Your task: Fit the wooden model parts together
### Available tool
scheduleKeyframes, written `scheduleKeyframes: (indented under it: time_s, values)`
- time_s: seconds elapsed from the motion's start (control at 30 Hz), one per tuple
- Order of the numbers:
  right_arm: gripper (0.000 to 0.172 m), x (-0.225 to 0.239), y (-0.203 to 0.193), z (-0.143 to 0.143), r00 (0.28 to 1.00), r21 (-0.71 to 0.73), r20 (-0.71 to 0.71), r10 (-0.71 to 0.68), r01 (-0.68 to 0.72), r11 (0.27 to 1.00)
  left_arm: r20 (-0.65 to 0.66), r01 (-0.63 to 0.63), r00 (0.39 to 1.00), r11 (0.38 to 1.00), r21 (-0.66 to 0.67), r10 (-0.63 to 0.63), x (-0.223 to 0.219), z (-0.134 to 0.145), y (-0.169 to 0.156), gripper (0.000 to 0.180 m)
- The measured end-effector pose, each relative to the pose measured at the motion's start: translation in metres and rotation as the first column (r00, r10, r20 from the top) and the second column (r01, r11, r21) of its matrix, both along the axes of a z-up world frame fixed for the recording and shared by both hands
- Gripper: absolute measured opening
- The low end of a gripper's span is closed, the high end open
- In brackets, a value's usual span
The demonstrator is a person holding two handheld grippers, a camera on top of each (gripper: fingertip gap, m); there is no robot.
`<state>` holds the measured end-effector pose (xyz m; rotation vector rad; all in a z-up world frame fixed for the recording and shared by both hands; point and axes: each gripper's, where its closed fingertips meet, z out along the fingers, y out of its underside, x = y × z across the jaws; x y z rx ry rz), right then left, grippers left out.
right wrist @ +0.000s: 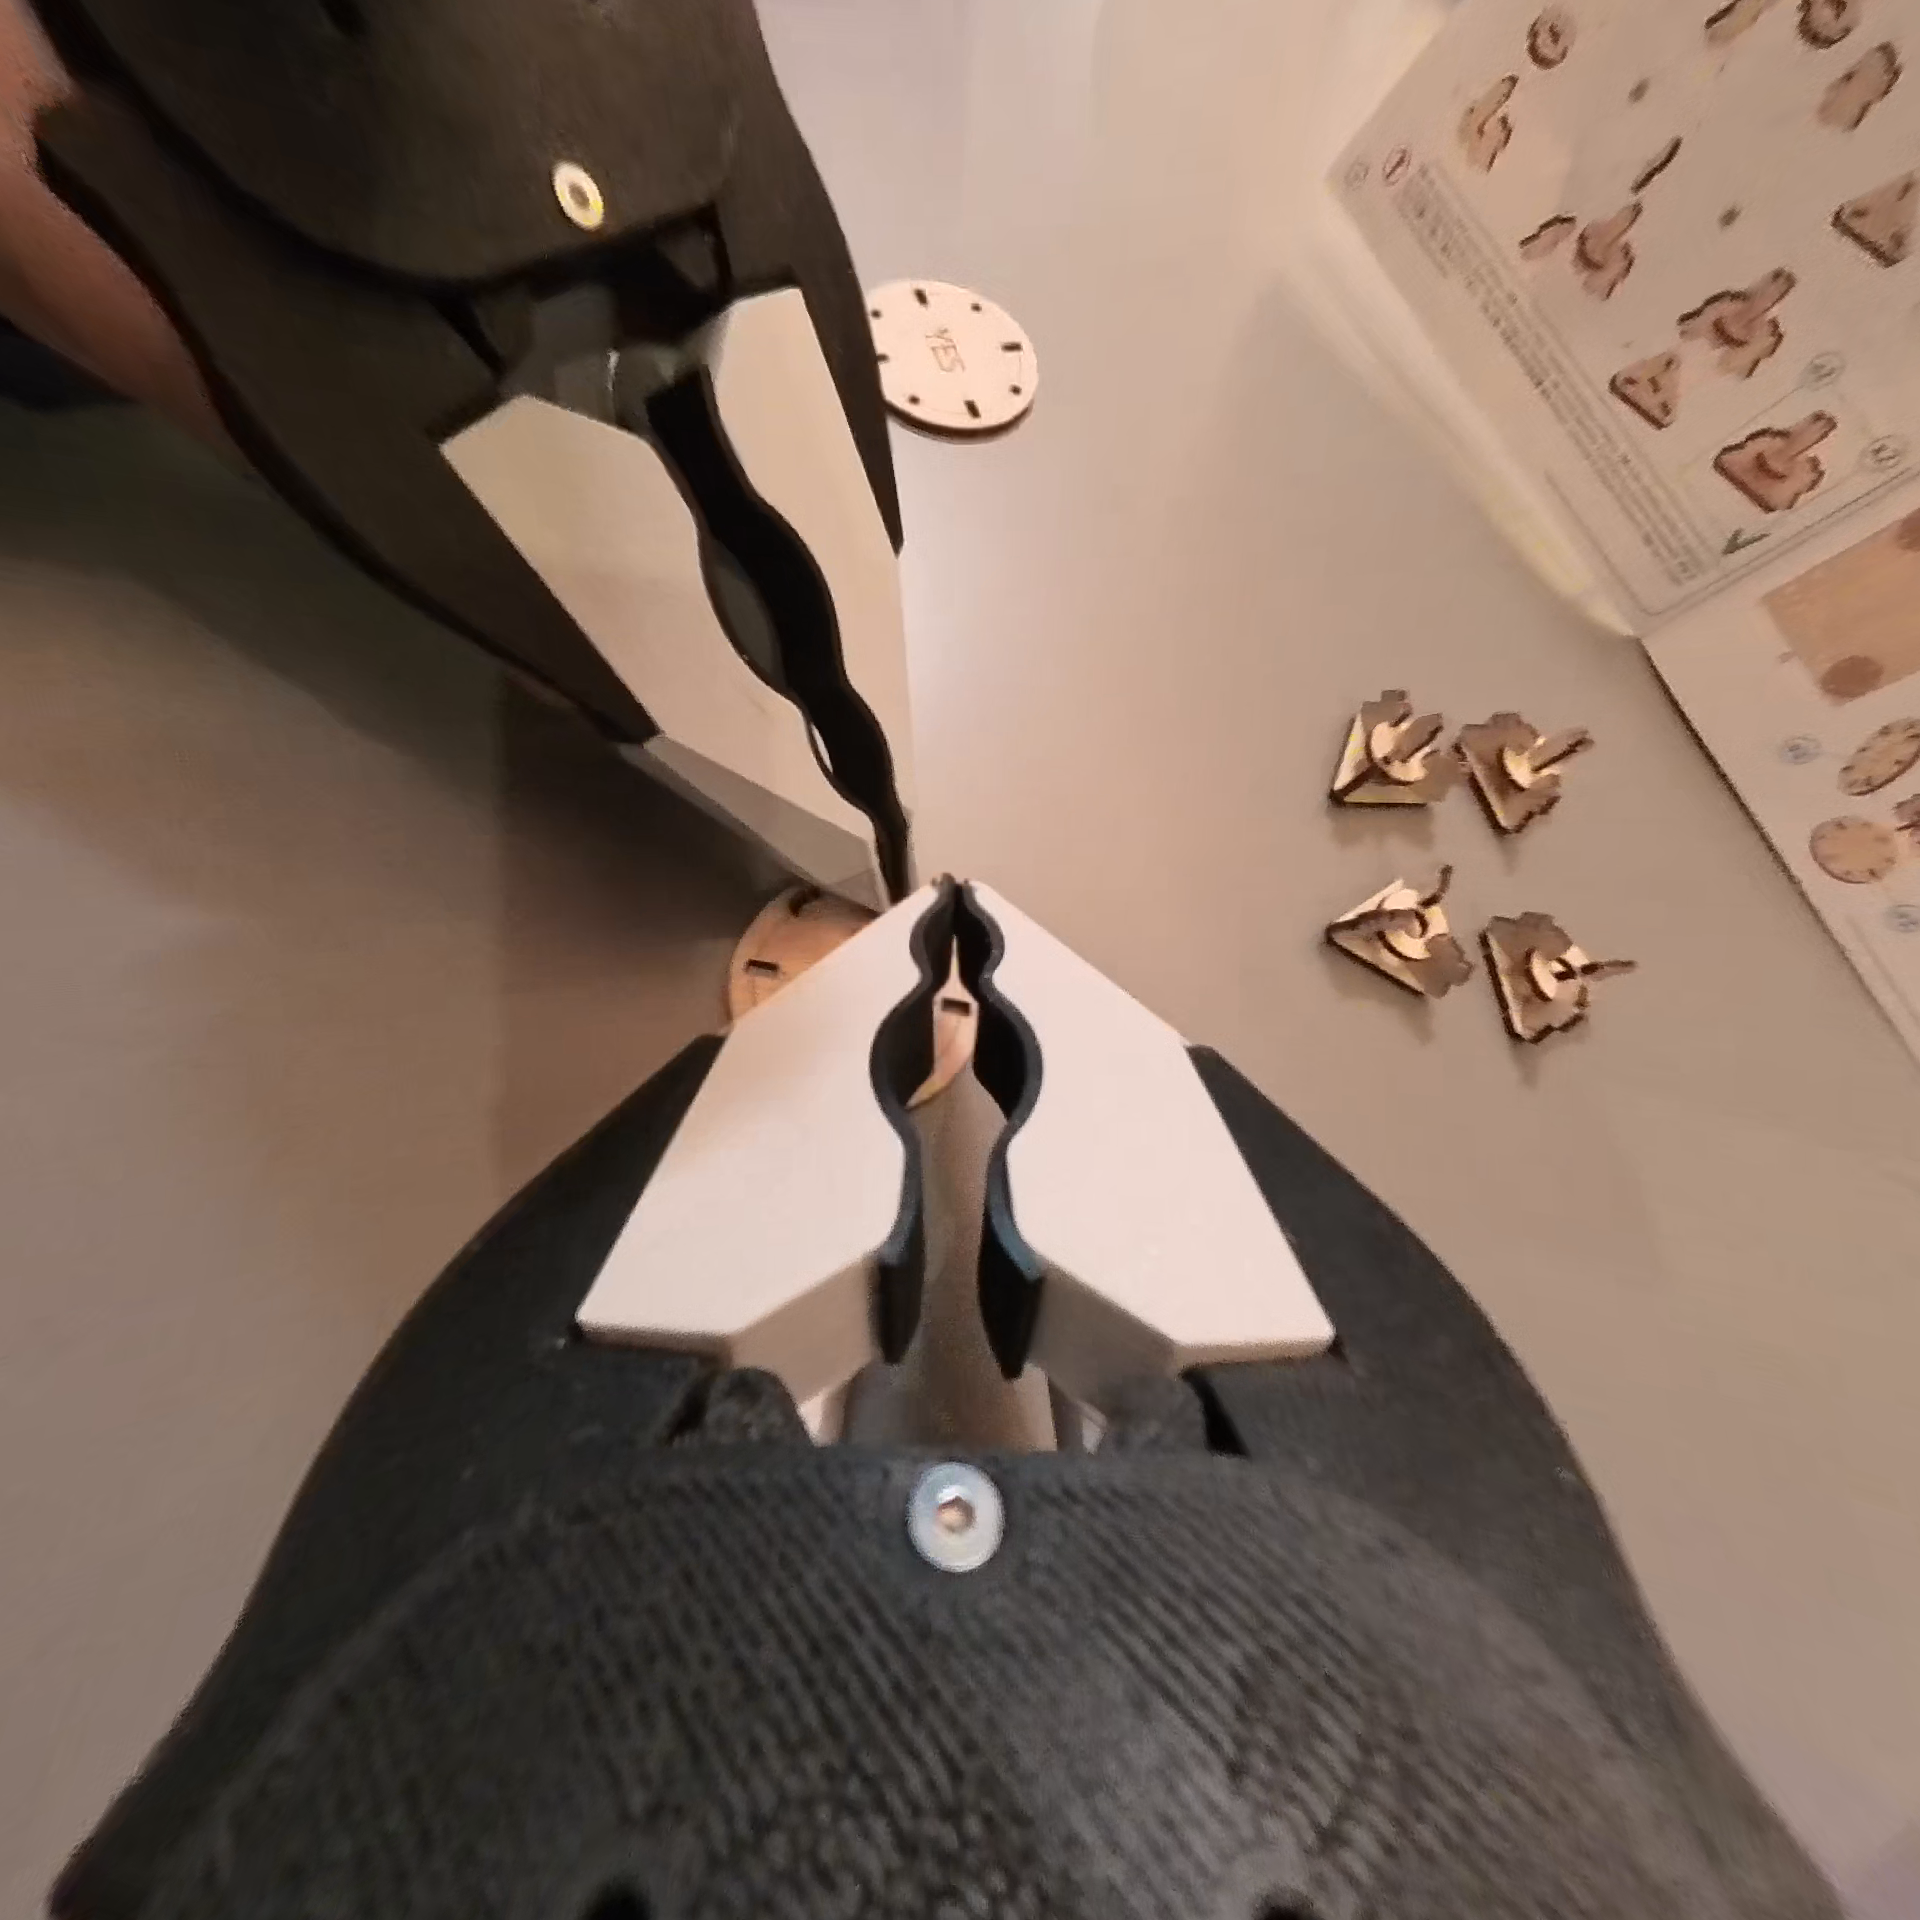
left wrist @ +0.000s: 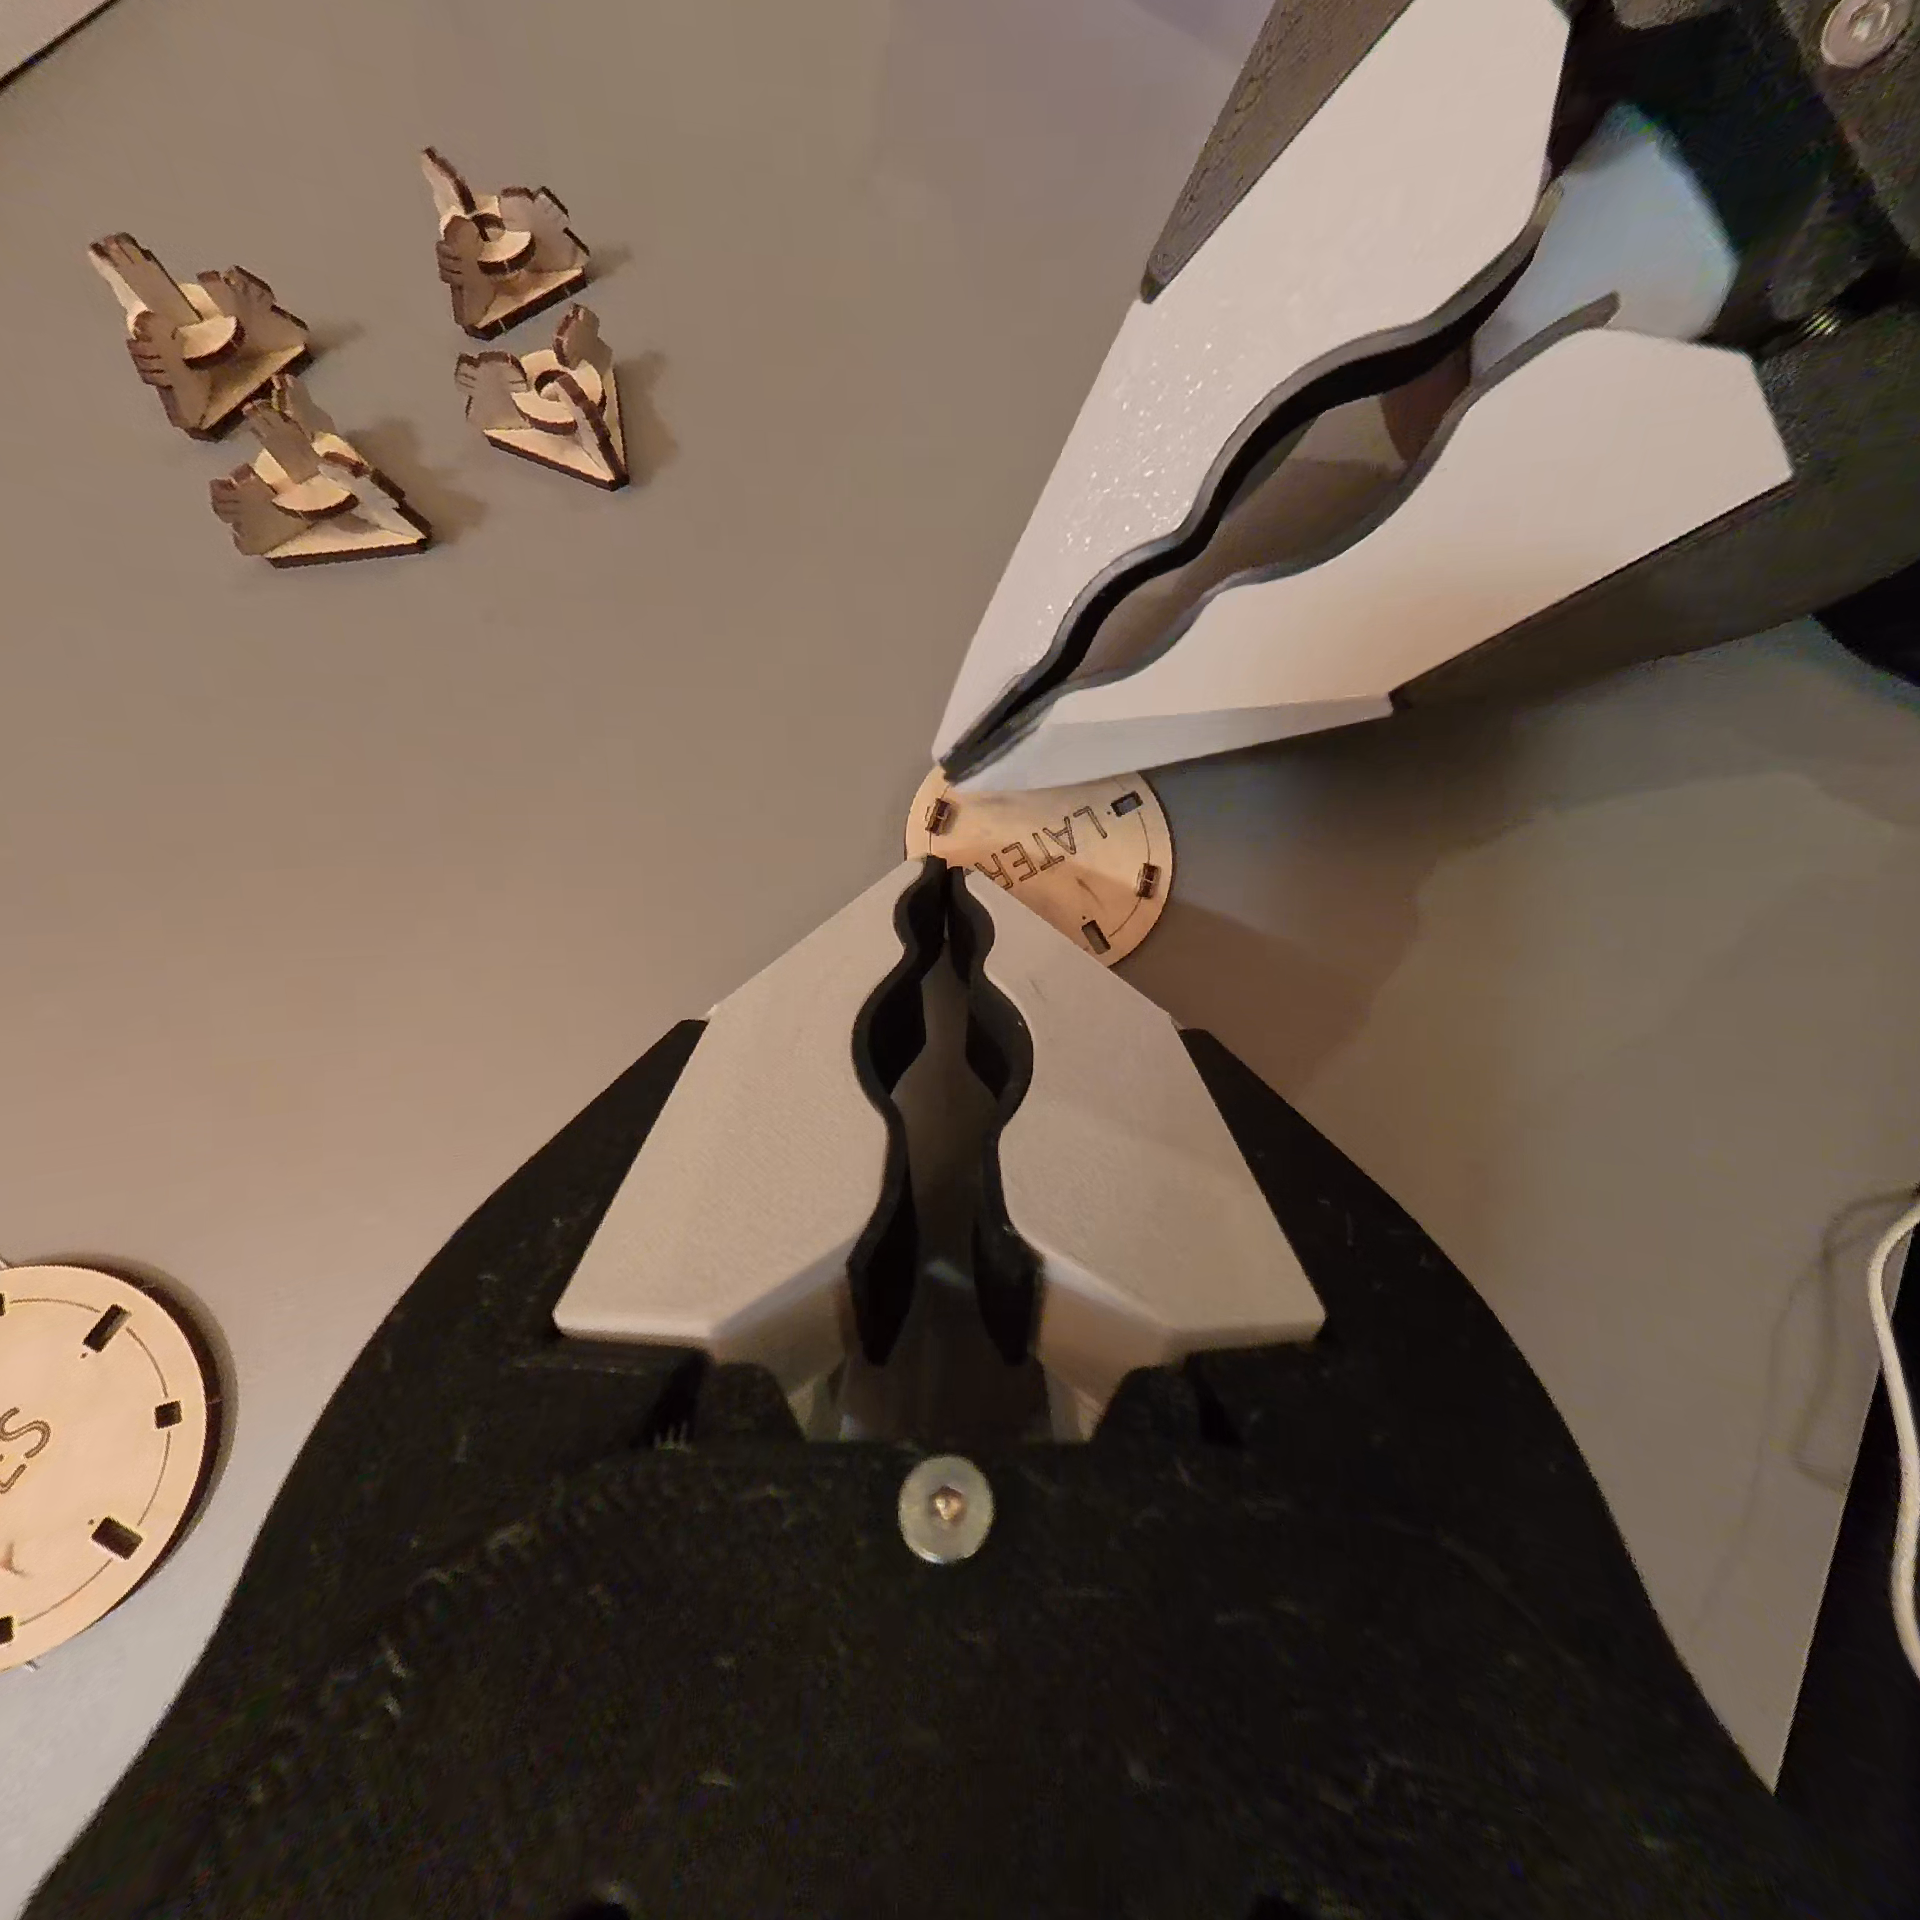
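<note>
The left gripper (left wrist: 943, 868) and the right gripper (right wrist: 954, 914) are both pointing their clenched fingers at a small round slotted plywood disc (left wrist: 1081, 873) lying on the grey desk (left wrist: 520, 779), tips at its rim, gripping nothing. Four small triangular wooden assemblies (left wrist: 343, 343) are sitting well apart. A larger round slotted wooden disc (left wrist: 94, 1455) is lying nearer the left gripper.

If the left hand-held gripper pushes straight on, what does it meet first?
Probably the small wooden disc at the tips of the left hand-held gripper, then the right hand-held gripper just beyond; depth is uncertain.
</note>
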<state>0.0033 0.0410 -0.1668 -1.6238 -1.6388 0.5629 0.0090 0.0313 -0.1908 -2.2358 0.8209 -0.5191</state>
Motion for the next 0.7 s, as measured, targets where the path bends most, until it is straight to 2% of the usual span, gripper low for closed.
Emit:
scheduleKeyframes:
  time_s: [0.1,0.2,0.3,0.43,0.53,0.63,0.7]
  values:
    - [0.0,0.0,0.002,-0.018,0.998,-0.03,0.061,-0.015,0.017,0.999,0.001,0.001,1.0,1.0,-0.001,-0.001,0.0,0.0,0.0,0.0]
    - [0.0,0.002,0.008,-0.015,0.998,0.004,0.059,-0.037,0.037,0.999,0.001,0.001,1.0,1.0,-0.001,-0.001,0.0,0.0,0.0,0.0]
    - [0.0,-0.002,0.004,0.001,1.0,-0.011,-0.019,-0.025,0.025,1.0,0.003,0.001,1.0,1.0,-0.003,-0.001,0.0,0.0,0.0,0.0]
    - [0.0,-0.002,0.002,-0.018,0.999,-0.06,0.05,-0.021,0.024,0.998,0.006,0.001,1.0,1.0,-0.005,-0.001,0.0,0.0,0.0,0.0]
    - [0.0,0.0,0.009,-0.012,0.999,-0.018,0.027,-0.041,0.042,0.999,0.007,0.004,1.0,1.0,-0.007,-0.004,0.0,0.0,-0.001,0.0]
    - [0.0,-0.006,0.003,0.006,0.998,-0.049,-0.061,-0.026,0.023,0.999,0.008,0.006,1.0,1.0,-0.008,-0.005,0.0,0.0,-0.001,0.0]
    - [0.0,-0.004,0.002,-0.013,0.999,-0.064,0.023,-0.025,0.026,0.998,0.01,0.005,1.0,1.0,-0.01,-0.005,0.0,0.0,-0.001,0.0]
